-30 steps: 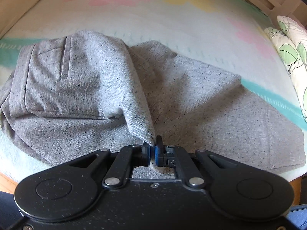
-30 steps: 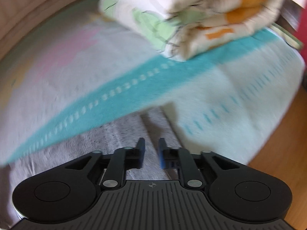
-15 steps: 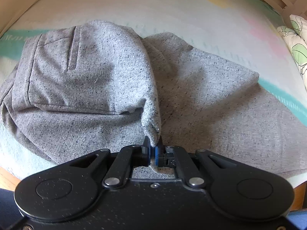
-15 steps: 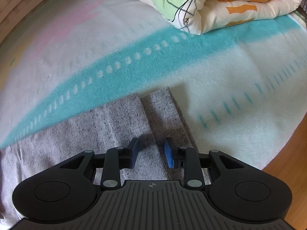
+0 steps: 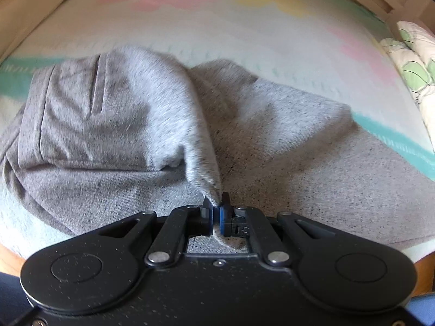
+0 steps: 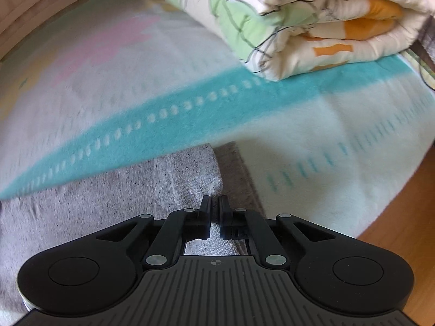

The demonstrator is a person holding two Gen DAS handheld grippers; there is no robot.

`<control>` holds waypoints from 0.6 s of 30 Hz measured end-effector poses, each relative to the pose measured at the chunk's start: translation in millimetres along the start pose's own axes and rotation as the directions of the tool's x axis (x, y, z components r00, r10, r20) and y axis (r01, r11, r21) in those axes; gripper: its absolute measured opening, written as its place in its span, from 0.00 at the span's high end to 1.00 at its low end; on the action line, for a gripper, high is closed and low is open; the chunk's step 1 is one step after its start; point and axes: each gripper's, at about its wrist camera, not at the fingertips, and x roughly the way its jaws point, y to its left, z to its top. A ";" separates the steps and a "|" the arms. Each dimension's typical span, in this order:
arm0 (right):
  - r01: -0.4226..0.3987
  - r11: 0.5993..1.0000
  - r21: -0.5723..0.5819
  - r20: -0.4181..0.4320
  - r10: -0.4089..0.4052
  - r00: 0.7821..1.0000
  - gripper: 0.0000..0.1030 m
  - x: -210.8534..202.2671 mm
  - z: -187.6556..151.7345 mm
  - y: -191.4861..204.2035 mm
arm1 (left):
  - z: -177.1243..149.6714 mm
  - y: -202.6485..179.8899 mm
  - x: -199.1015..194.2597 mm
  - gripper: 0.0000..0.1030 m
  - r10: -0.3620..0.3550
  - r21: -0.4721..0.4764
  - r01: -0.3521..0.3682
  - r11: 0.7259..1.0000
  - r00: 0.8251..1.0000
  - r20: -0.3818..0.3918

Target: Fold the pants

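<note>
The grey speckled pants (image 5: 108, 125) lie spread on the bed, waist and pocket end at the left of the left wrist view. My left gripper (image 5: 217, 203) is shut on a raised fold of the fabric near the crotch, pulled up into a peak. In the right wrist view the leg ends (image 6: 136, 190) lie side by side near the bed's edge. My right gripper (image 6: 214, 201) is closing its jaws, and a pinch of the leg's hem fabric is caught between the pads.
A pale blanket (image 6: 312, 141) with teal stripes and pink patches covers the bed. A folded floral quilt (image 6: 312, 21) lies beyond the leg ends, also showing as the quilt (image 5: 416, 68) at the right. Wooden bed frame (image 5: 27, 13) at the left; wood floor (image 6: 402, 217) at the right.
The right gripper stood open over the leg hem and has now closed on it. The left gripper keeps its pinch, and the held fold has shifted only slightly.
</note>
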 end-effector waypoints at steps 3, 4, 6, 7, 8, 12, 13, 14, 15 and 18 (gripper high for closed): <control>0.077 0.997 -0.009 0.008 -0.077 0.997 0.94 -2.5 1.7 0.4 | -2.0 -4.1 -6.9 0.95 -0.017 0.027 0.016 0.999 1.000 0.017; 0.074 0.997 -0.004 0.003 -0.074 0.997 0.94 -2.9 2.5 -0.1 | -1.9 -4.8 -7.9 0.95 -0.023 0.029 0.023 0.999 1.000 0.015; 0.070 0.998 0.000 -0.009 -0.070 0.998 0.94 -0.7 2.6 -2.0 | -2.3 -4.6 -8.7 0.95 -0.033 0.031 0.033 0.999 0.999 0.010; 0.074 0.997 -0.003 -0.017 -0.074 0.997 0.94 0.9 3.2 -1.4 | -2.4 -4.2 -9.2 0.95 -0.033 0.032 0.033 0.999 0.999 0.009; 0.081 0.997 -0.011 -0.026 -0.081 0.996 0.94 4.7 3.5 -0.8 | -2.2 -3.9 -9.1 0.95 -0.033 0.031 0.033 0.999 0.999 0.008; 0.105 0.994 -0.041 -0.052 -0.107 0.993 0.94 12.2 5.0 5.3 | -1.3 -1.0 -5.1 0.95 -0.028 0.026 0.029 0.999 0.999 -0.015; 0.113 0.992 -0.053 -0.066 -0.116 0.991 0.94 14.3 4.4 7.2 | -1.7 -1.2 -3.4 0.95 -0.026 0.028 0.027 0.999 0.999 -0.022; 0.125 0.990 -0.069 -0.085 -0.131 0.988 0.92 18.8 3.3 9.4 | -2.6 -1.0 -2.7 0.95 -0.025 0.029 0.026 0.999 0.999 -0.028; 0.146 0.986 -0.084 -0.096 -0.154 0.983 0.92 22.5 2.2 11.4 | -4.6 -2.1 -1.3 0.95 -0.024 0.033 0.025 0.999 0.999 -0.032; 0.295 0.947 -0.125 -0.052 -0.304 0.951 0.90 20.0 2.8 15.8 | -8.2 -5.2 3.7 0.95 -0.021 0.038 0.023 0.999 0.998 -0.052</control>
